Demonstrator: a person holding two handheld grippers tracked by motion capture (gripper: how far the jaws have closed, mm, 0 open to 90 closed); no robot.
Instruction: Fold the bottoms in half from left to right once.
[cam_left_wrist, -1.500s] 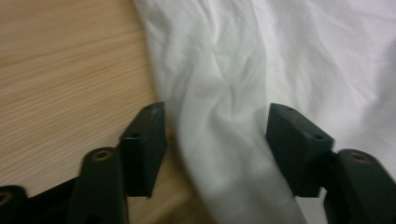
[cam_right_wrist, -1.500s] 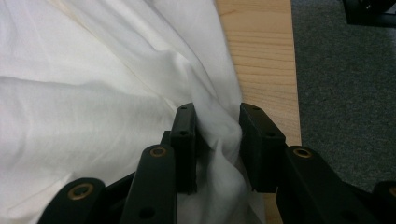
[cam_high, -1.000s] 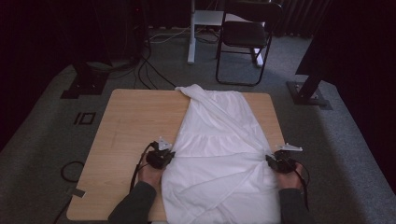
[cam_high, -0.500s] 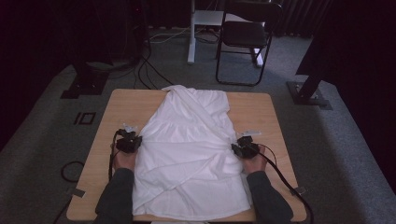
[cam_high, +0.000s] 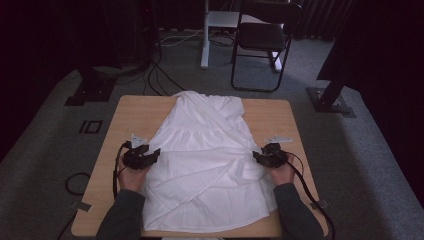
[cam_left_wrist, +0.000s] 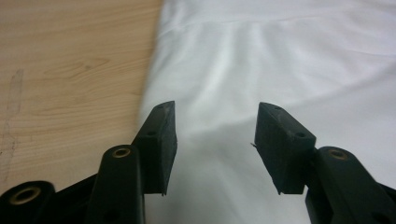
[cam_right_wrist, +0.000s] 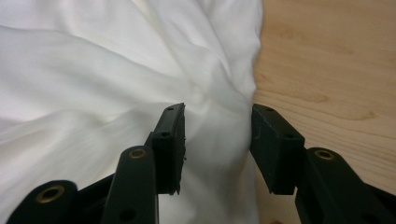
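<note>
Overhead, the white garment (cam_high: 205, 155) spans the table (cam_high: 135, 115); close-ups show both fingers just parted, gripping nothing.

The garment (cam_high: 205, 160) lies on the middle of the table (cam_high: 135, 115), running from the far edge to the near edge. Left of the garment, at its edge, sits the left gripper (cam_high: 150, 156); right of the garment, at its other edge, sits the right gripper (cam_high: 261, 157). Behind the garment, beyond the table, a chair (cam_high: 262, 40) stands on the floor.
</note>
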